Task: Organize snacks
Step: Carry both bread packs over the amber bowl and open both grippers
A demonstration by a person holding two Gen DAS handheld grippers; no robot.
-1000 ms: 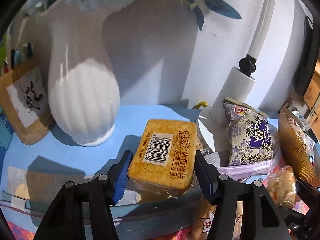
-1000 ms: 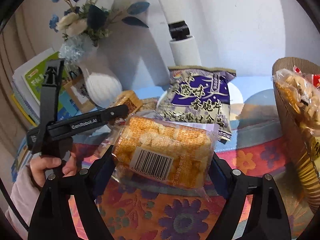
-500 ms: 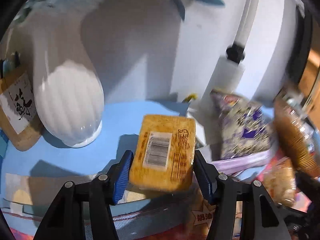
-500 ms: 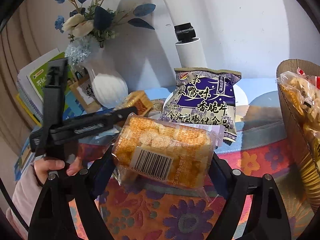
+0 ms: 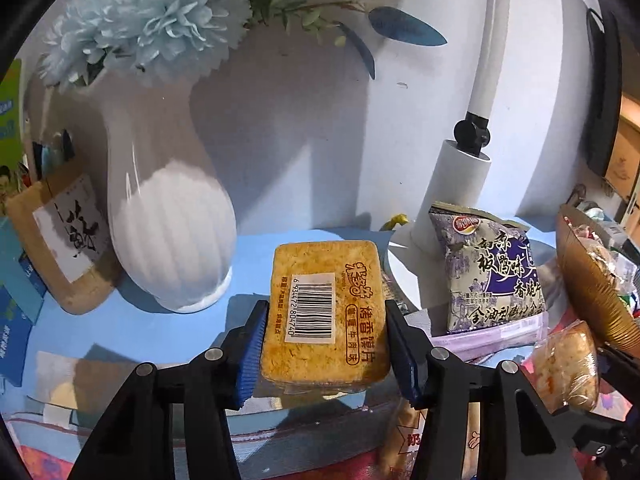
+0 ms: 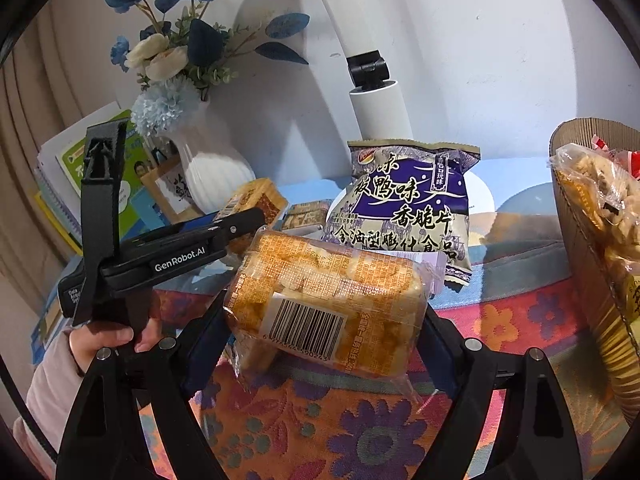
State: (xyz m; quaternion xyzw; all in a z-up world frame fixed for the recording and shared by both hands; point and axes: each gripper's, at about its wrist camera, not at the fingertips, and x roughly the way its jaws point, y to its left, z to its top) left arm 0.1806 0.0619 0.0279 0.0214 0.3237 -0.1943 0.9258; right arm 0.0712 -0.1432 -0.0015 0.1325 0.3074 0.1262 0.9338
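Observation:
My left gripper [image 5: 324,320] has its blue pads against both sides of a golden-brown snack pack [image 5: 320,280] with a barcode label, and its jaws are closing on it above the blue mat. In the right wrist view, that pack [image 6: 256,200] sticks out past the left gripper's fingers [image 6: 236,228], and a hand holds the gripper's handle. My right gripper [image 6: 324,320] is shut on a clear-wrapped orange biscuit pack [image 6: 320,276], held above the floral cloth. A purple crisp bag [image 6: 404,208] leans upright behind it.
A white vase [image 5: 168,232] with blue flowers stands at the left, close to the golden-brown pack. A white lamp base [image 5: 452,188] stands behind the purple bag. A brown corrugated basket [image 6: 576,240] of snacks is at the right. Books [image 6: 60,168] and a pen holder [image 5: 60,248] are at the far left.
The left gripper has rolled slightly and its pads have drawn in, so the golden-brown pack now sits straighter between them. The right gripper and its pack have not moved.

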